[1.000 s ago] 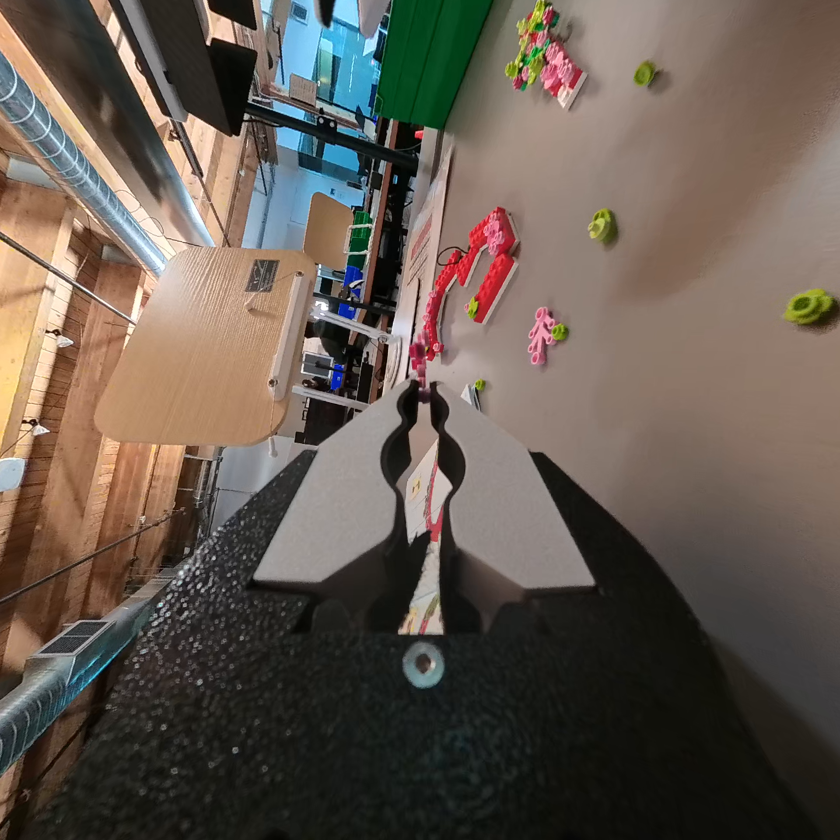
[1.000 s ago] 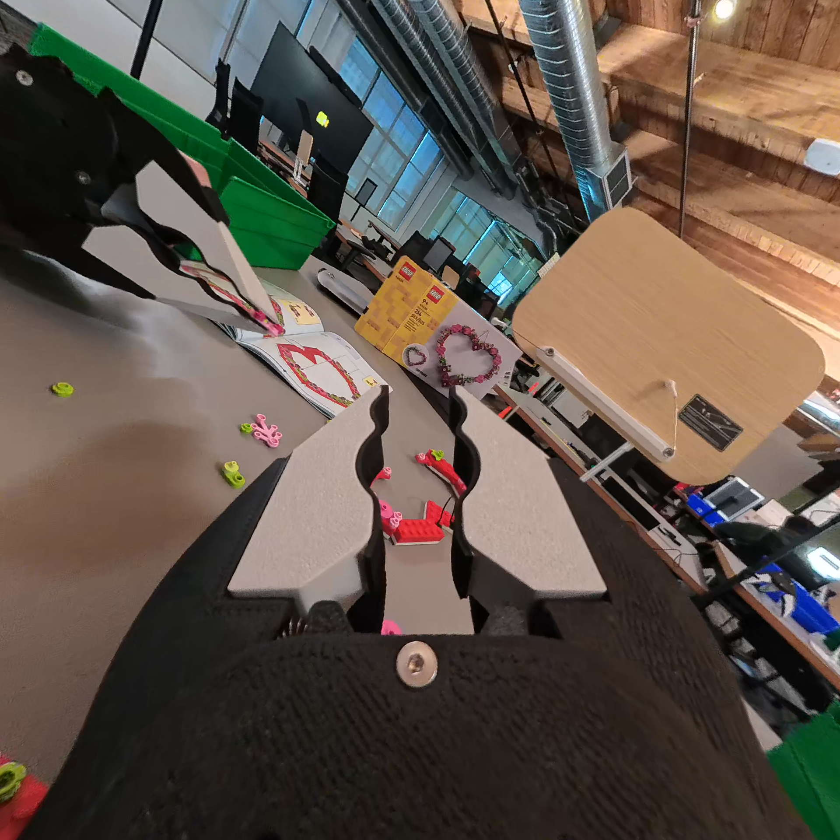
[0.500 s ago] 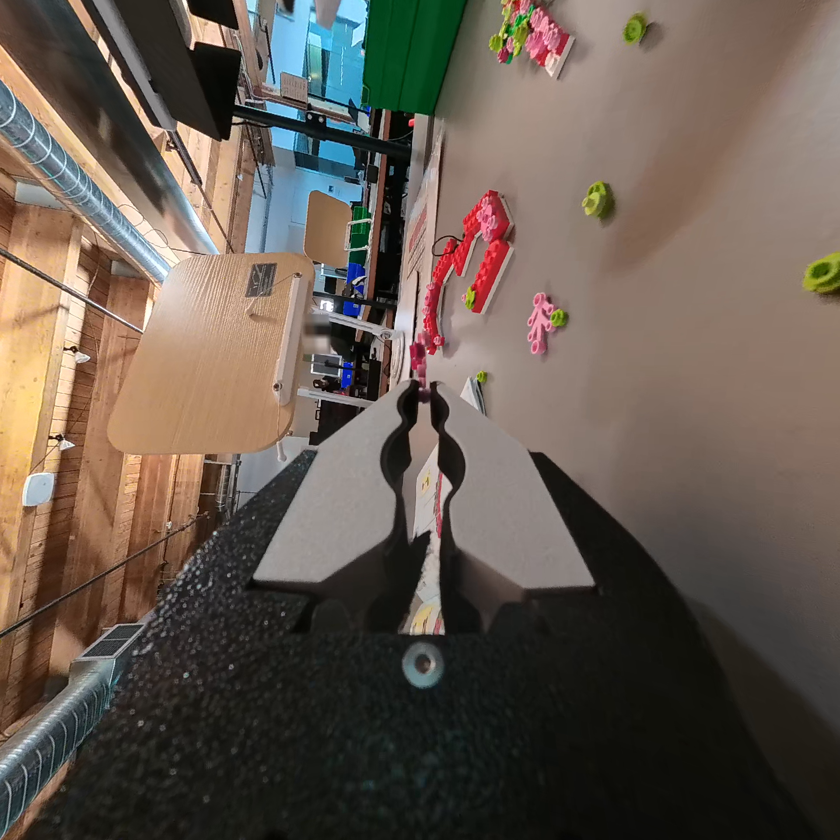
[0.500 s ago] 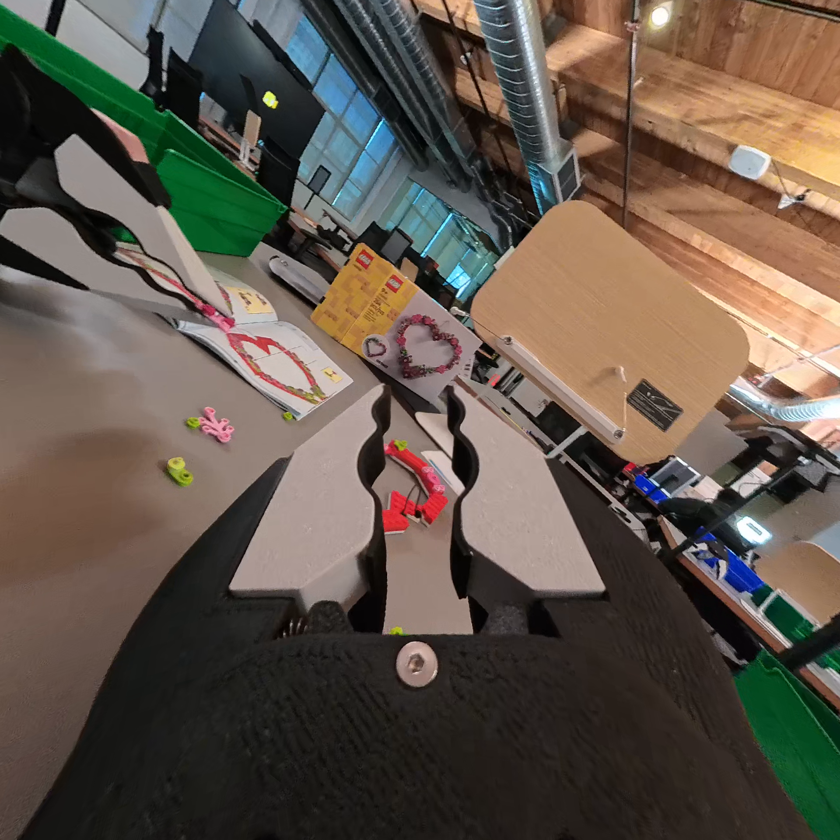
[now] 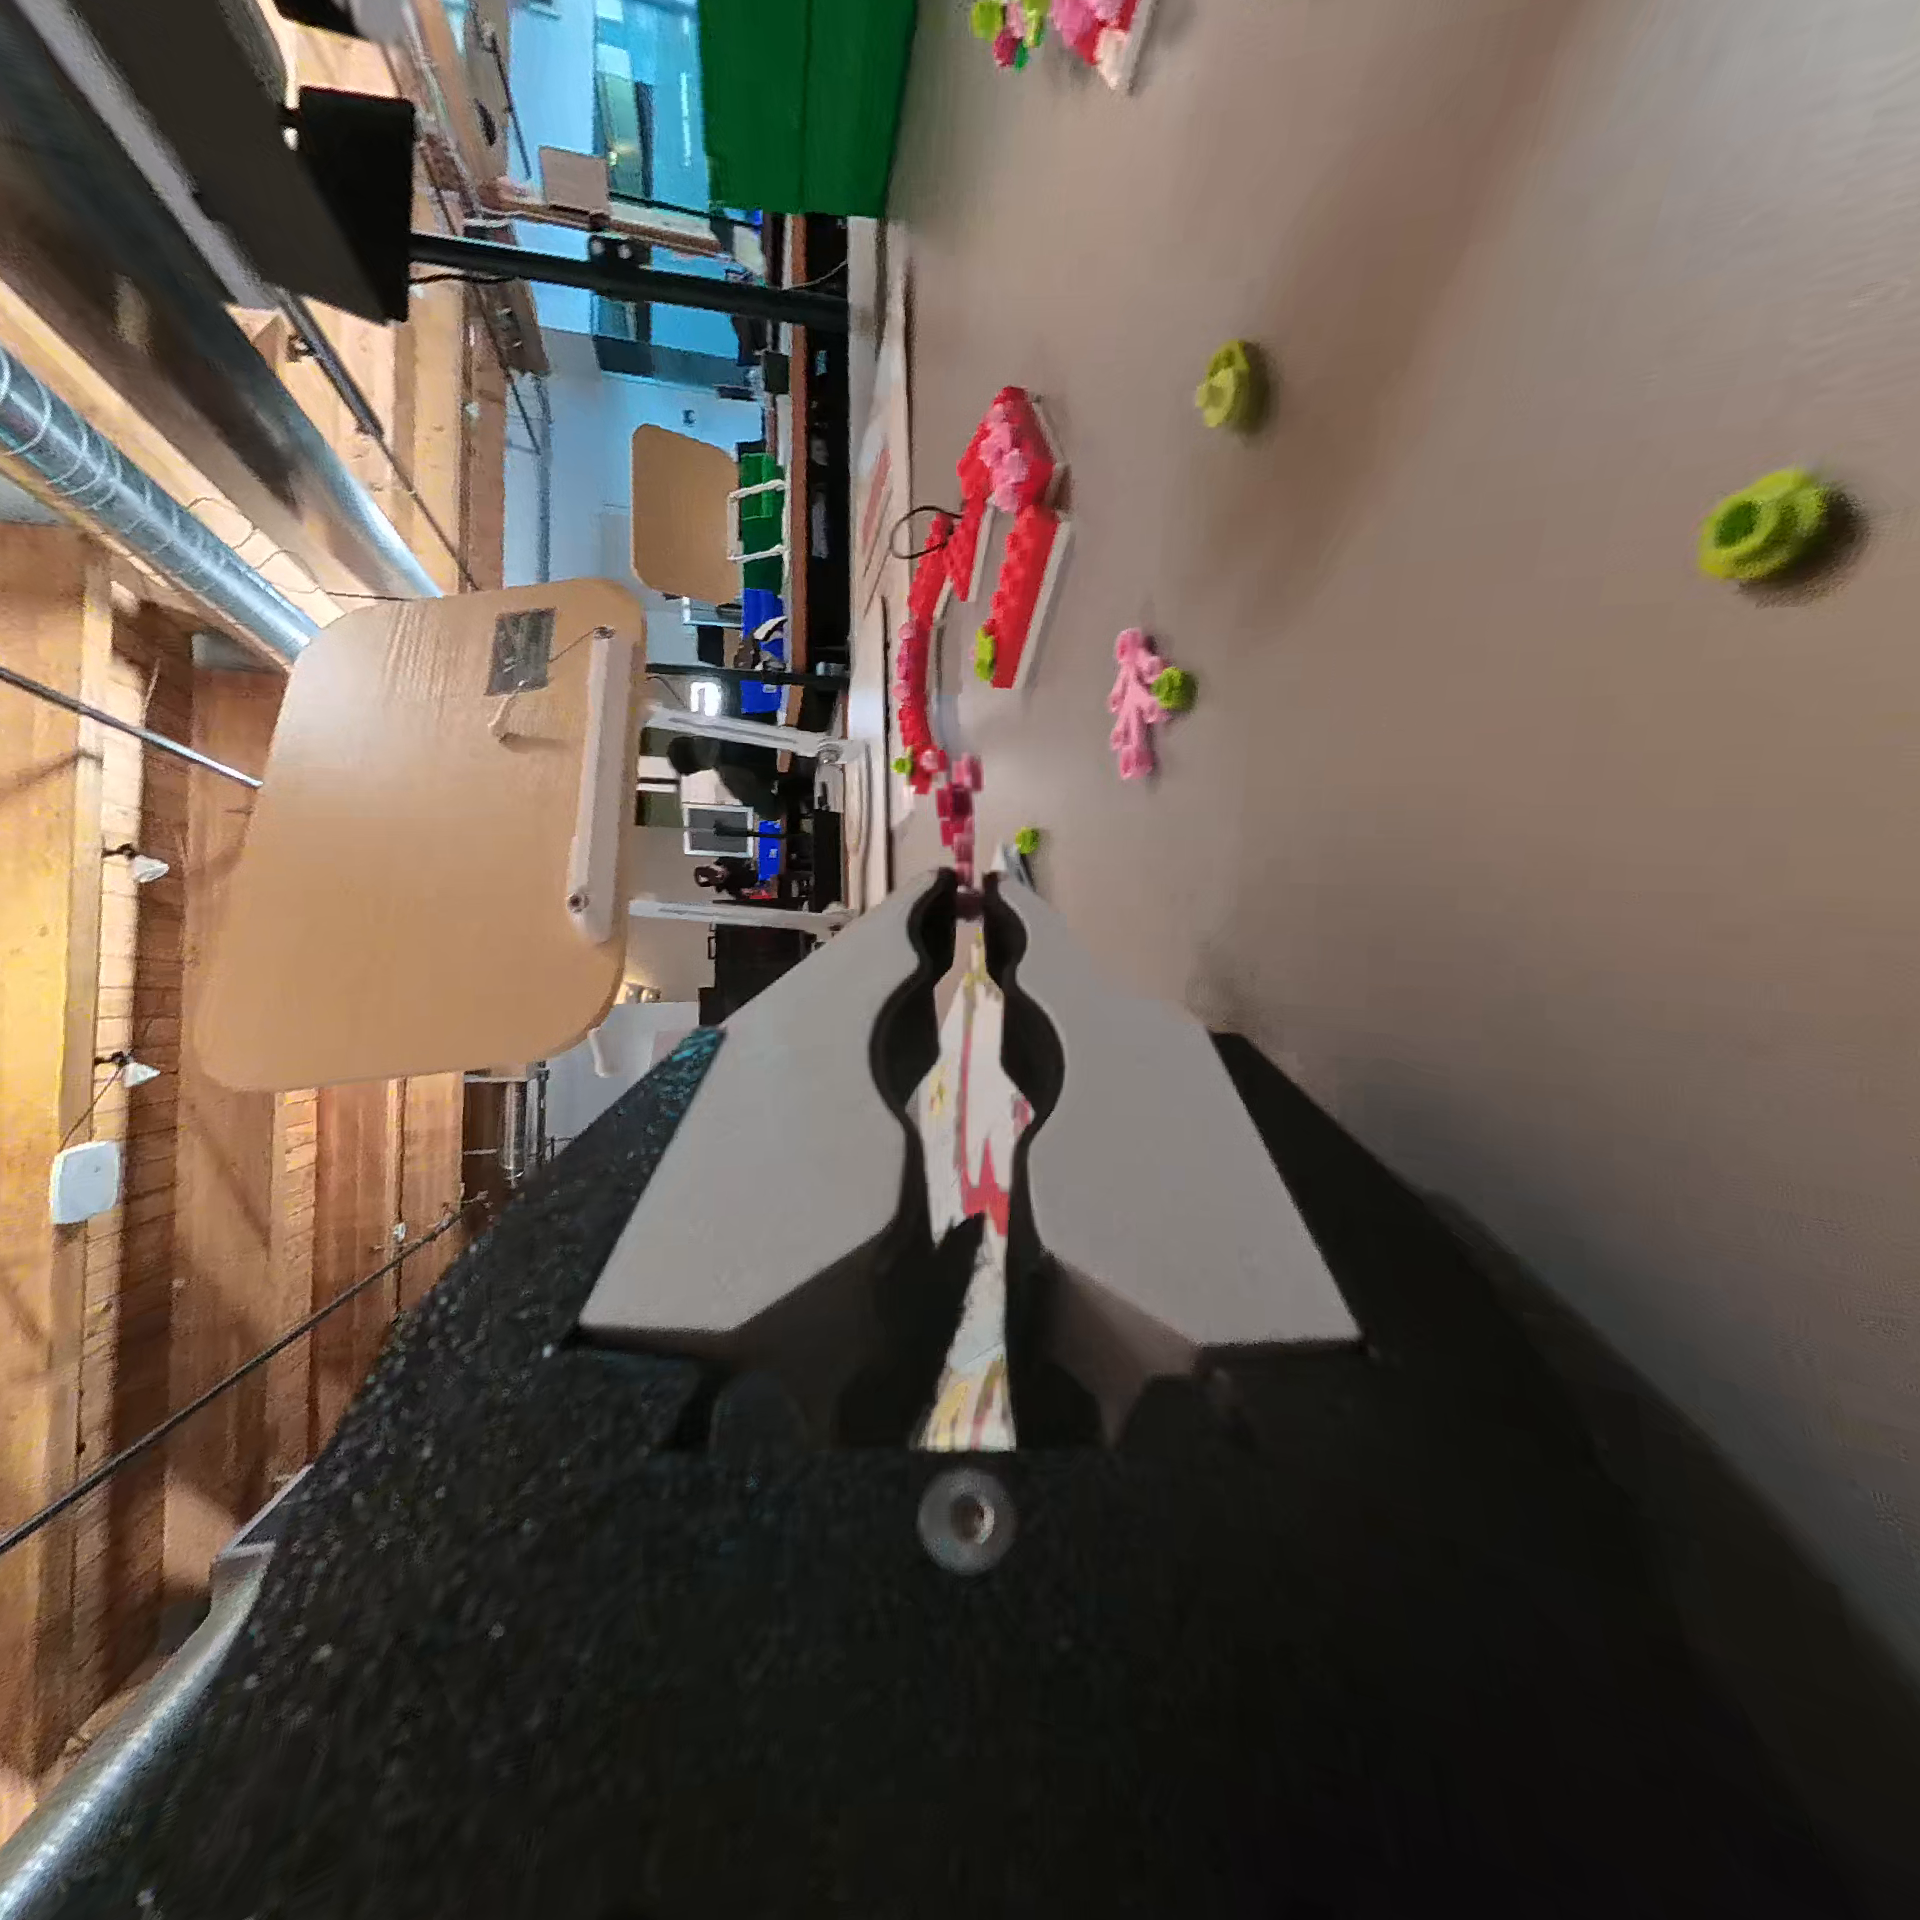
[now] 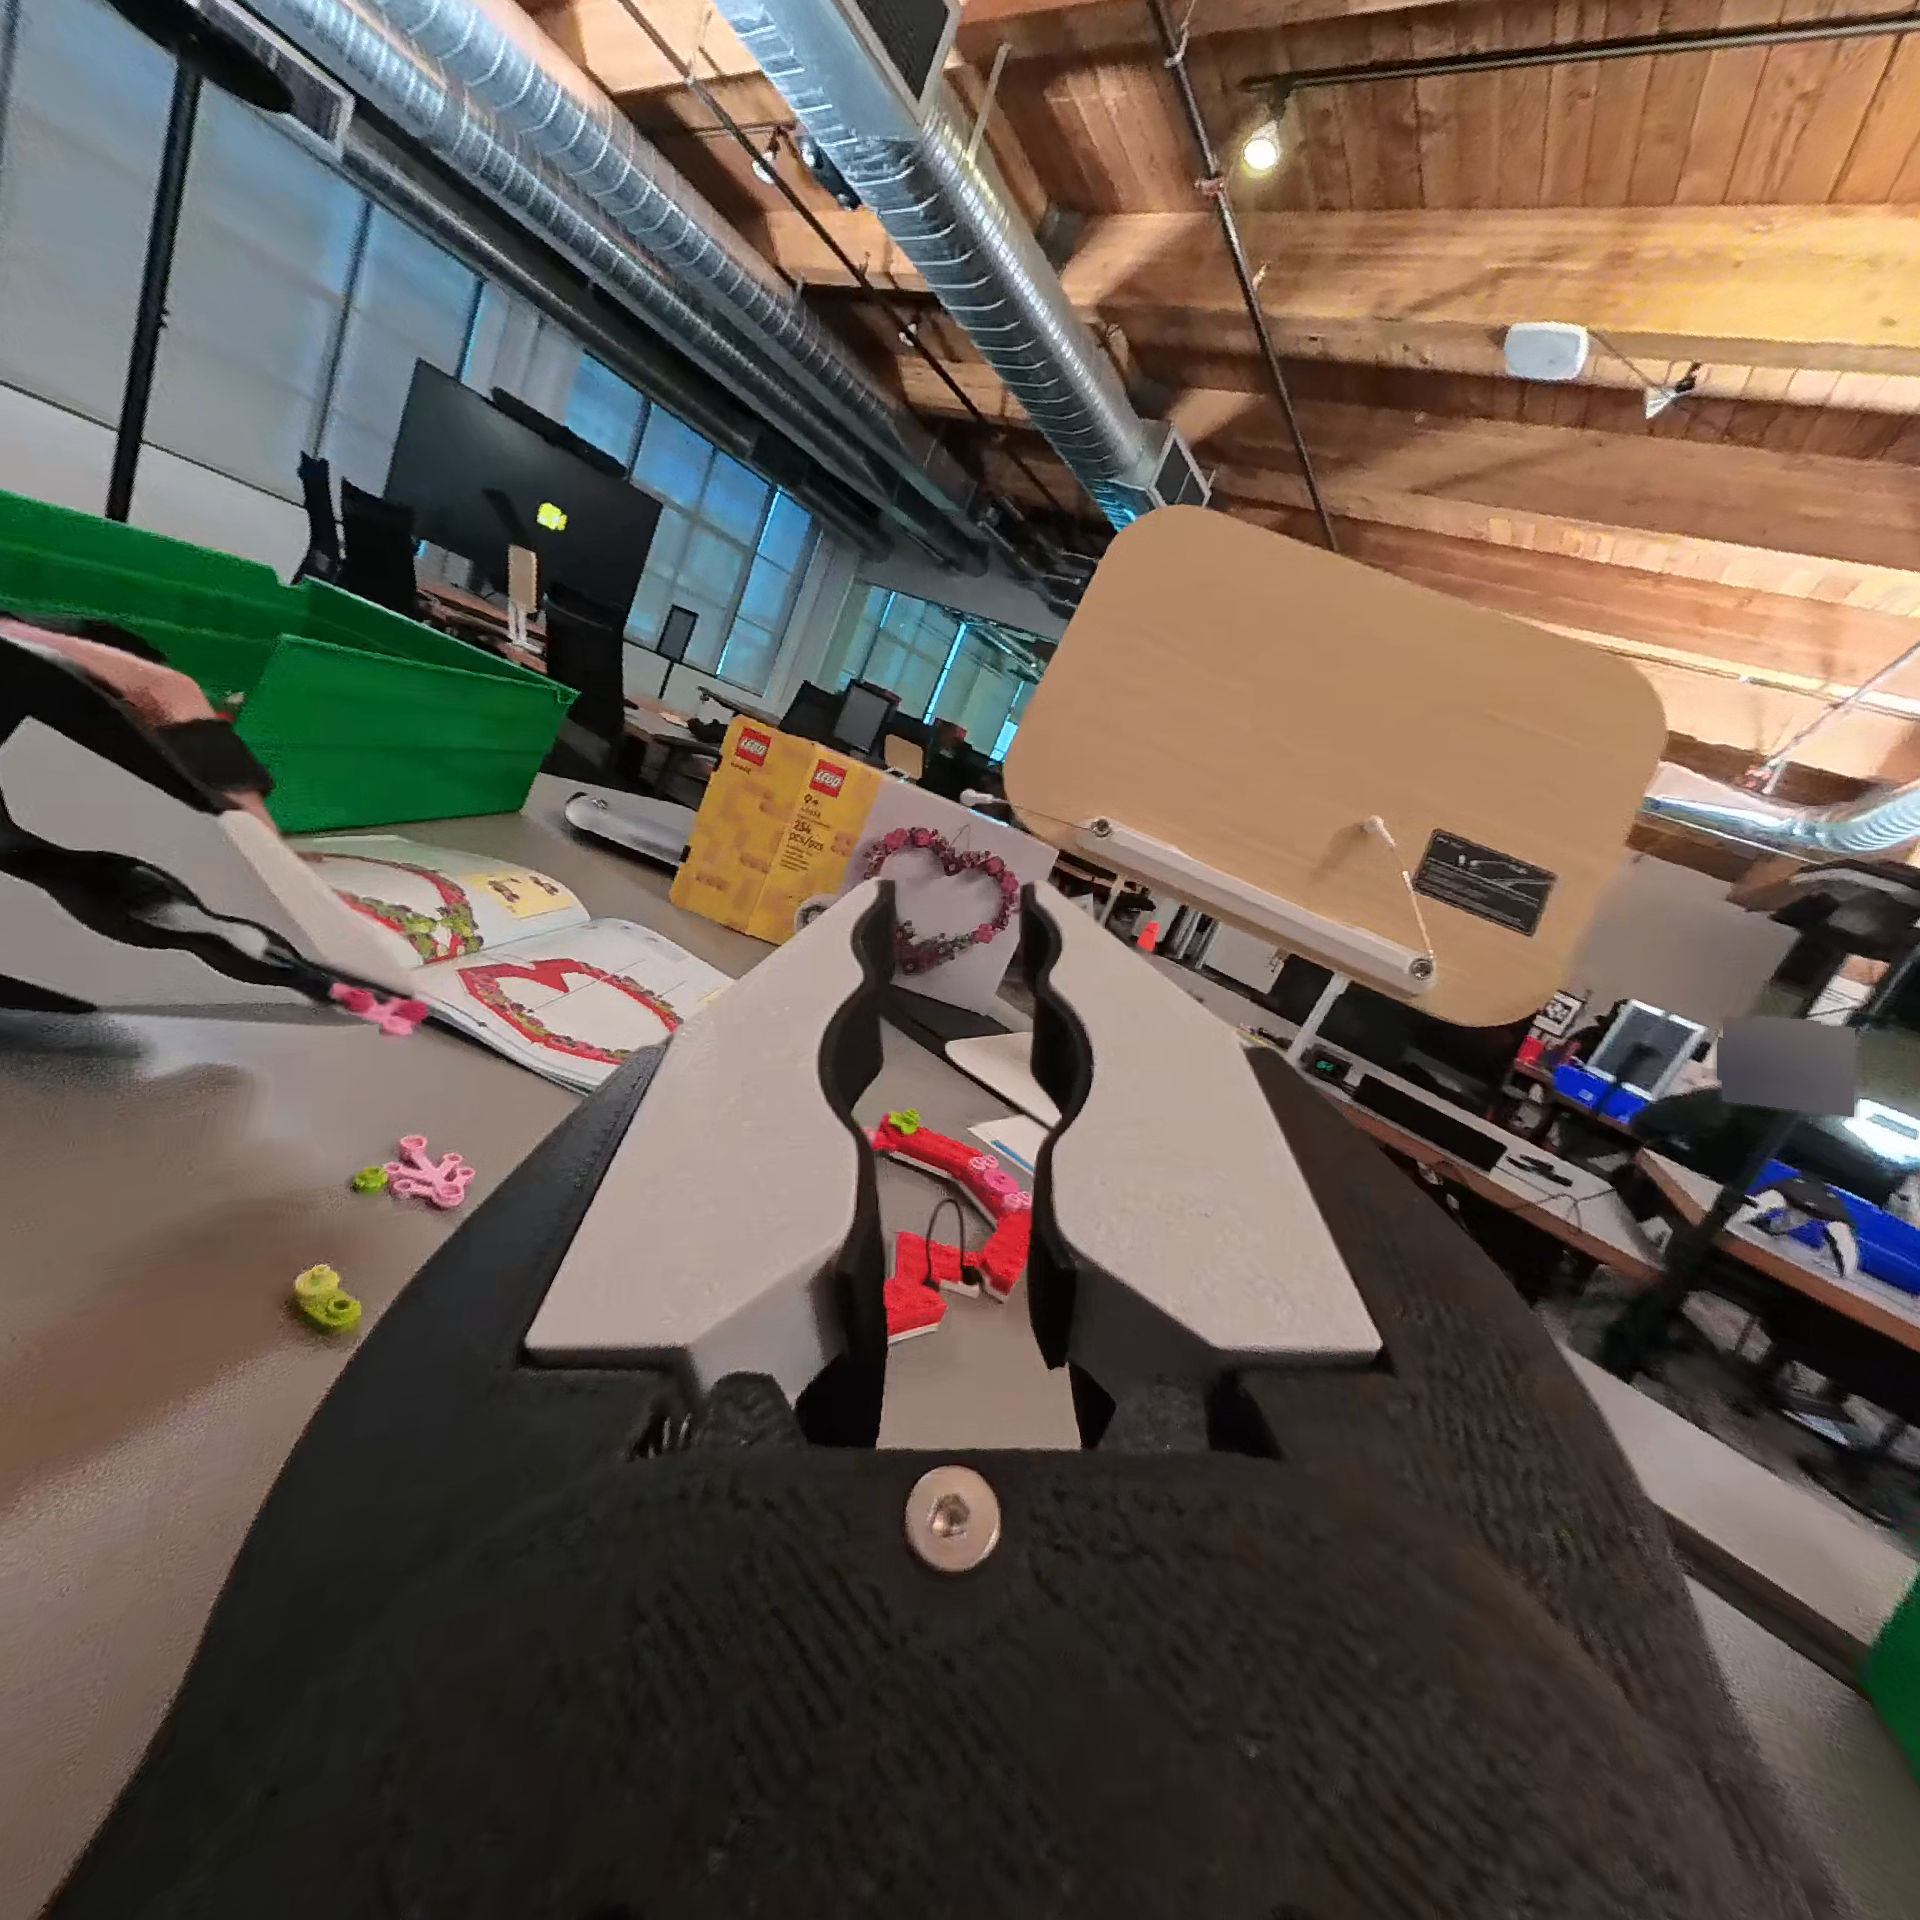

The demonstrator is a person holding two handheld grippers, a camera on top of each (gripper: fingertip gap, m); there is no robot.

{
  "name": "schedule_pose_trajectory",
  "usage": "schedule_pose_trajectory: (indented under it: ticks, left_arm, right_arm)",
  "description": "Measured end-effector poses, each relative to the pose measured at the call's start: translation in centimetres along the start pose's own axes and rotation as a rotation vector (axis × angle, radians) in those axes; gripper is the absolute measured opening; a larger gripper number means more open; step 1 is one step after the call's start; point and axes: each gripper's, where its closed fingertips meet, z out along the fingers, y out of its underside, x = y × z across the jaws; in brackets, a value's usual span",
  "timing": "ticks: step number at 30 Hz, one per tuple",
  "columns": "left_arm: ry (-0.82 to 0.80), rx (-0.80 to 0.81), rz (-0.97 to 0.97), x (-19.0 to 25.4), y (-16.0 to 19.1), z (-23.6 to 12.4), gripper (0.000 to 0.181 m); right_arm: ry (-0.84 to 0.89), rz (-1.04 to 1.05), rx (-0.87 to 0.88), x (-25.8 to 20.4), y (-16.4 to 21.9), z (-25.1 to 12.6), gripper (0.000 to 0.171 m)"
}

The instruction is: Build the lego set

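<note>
My left gripper (image 5: 966, 902) is shut on a small dark pink lego piece (image 5: 958, 810), held above the grey table; it also shows in the right wrist view (image 6: 343, 987) at the left with the pink piece (image 6: 379, 1010) at its tip. The red heart-shaped build (image 5: 1003, 561) lies on the table beyond it. My right gripper (image 6: 954, 896) is open and empty, raised over the same red build (image 6: 951, 1236), which shows between its fingers.
Loose lime green pieces (image 5: 1761, 535) (image 5: 1231, 384) (image 6: 327, 1299) and a light pink piece (image 5: 1132, 701) (image 6: 428, 1174) lie on the table. An open instruction booklet (image 6: 540, 971), a yellow box (image 6: 774, 831), green bins (image 6: 384, 717) and a wooden stand (image 6: 1330, 769) stand at the back. A second flowered build (image 5: 1081, 26) lies far off.
The left gripper has moved nearer the red build, still holding the pink piece. The right gripper has tilted up and swung, so the red build sits lower between its fingers.
</note>
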Motion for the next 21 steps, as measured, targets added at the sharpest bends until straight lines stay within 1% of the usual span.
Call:
schedule_pose_trajectory:
  ticks: [3,5,9,14,21]
  left_arm:
    - [0.013,0.003,0.005,0.3,-0.1,0.0,0.002]
    - [0.004,0.003,-0.005,0.1,0.0,-0.2,0.002]
    - [-0.006,0.014,-0.028,-0.1,0.2,-0.4,0.002]
    - [-0.01,0.052,-0.071,-0.1,-0.4,-0.5,0.002]
    - [-0.06,0.054,-0.091,-0.6,-0.3,-0.5,0.002]
  right_arm:
    - [-0.022,0.005,0.009,-0.8,-0.1,0.0,0.022]
    - [-0.038,-0.032,-0.001,-1.4,0.0,0.1,0.022]
    - [-0.033,-0.205,-0.055,-1.9,0.9,0.0,0.019]
    - [0.051,-0.368,-0.13,-0.6,1.9,-0.5,0.017]
    - [0.074,-0.375,-0.153,0.0,2.4,-0.5,0.016]
